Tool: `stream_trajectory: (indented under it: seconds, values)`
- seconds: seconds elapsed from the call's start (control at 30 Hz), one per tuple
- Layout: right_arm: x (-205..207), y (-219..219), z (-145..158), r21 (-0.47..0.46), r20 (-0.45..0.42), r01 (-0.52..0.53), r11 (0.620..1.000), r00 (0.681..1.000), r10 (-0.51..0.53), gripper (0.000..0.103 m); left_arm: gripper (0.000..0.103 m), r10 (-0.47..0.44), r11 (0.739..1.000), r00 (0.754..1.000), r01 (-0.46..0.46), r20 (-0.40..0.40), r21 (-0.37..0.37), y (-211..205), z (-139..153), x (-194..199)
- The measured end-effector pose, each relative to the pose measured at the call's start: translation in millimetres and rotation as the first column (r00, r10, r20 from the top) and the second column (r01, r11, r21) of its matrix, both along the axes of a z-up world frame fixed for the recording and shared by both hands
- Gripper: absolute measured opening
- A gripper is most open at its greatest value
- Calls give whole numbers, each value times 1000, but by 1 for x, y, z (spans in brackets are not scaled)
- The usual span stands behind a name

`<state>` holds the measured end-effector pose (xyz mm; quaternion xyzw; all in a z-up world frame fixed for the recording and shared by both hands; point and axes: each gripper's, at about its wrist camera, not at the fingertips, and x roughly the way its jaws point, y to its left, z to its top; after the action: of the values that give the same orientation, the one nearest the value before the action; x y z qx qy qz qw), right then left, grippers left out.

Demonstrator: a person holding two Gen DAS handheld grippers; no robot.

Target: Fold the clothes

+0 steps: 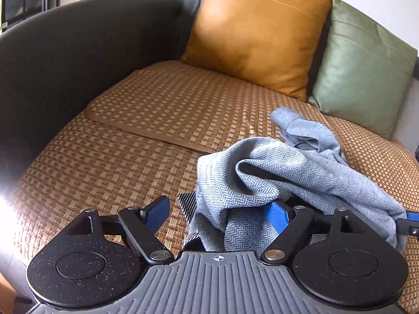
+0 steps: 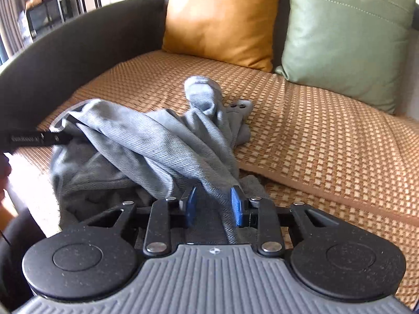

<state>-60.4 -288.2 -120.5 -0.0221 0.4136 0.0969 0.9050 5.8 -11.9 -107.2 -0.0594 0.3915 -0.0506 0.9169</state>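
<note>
A crumpled grey-blue herringbone garment [image 1: 288,172] lies on the woven sofa mat [image 1: 117,162]. My left gripper [image 1: 217,216] stands wide open at its near edge. Cloth sits between the jaws and drapes over the right blue pad [image 1: 277,217]; the left pad is bare. In the right wrist view the same garment [image 2: 146,141] spreads ahead, with a buttoned end [image 2: 239,106] at the far side. My right gripper [image 2: 213,205] has its jaws narrowed around a ridge of cloth. The ridge touches the right pad [image 2: 237,206], and no squeeze shows.
An orange cushion [image 1: 259,34] and a green cushion [image 1: 364,73] lean against the sofa back. The dark curved armrest [image 1: 78,52] bounds the left side. A seam between two mats [image 2: 327,191] runs across the seat. The left gripper's black finger [image 2: 34,138] enters the right wrist view at left.
</note>
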Motion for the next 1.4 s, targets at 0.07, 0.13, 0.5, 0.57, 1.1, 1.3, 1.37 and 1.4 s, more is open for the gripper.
stream_trajectory:
  seconds: [0.07,0.13,0.5,0.57,1.1,1.3,1.37,1.4]
  values:
    - [5,2,-9,3,-24,8,1000,1000,-8,32,81,-37,999,999,37,4,4,-4,0,1]
    - [9,4,-16,13,-47,15,1000,999,-15,27,43,-94,996,996,94,0,0,-7,-1,3]
    - [-12,-1,84,2,158,-44,999,986,43,5,4,-144,986,981,154,132,-66,3,71,-6]
    - [-12,-5,115,-8,229,-31,999,973,32,4,4,-150,982,973,167,175,-84,6,94,-8]
    - [21,-106,207,-70,475,291,954,851,-225,4,2,-395,884,878,443,269,-149,-60,149,-12]
    - [28,-165,95,-162,240,424,891,893,-381,4,9,-556,812,829,558,62,-172,-143,48,-33]
    - [24,-185,49,-188,135,458,869,888,-439,4,29,-587,801,810,581,2,-145,-160,19,-41]
    - [21,-193,28,-199,92,474,858,881,-465,4,31,-596,798,803,588,-23,-135,-167,8,-44]
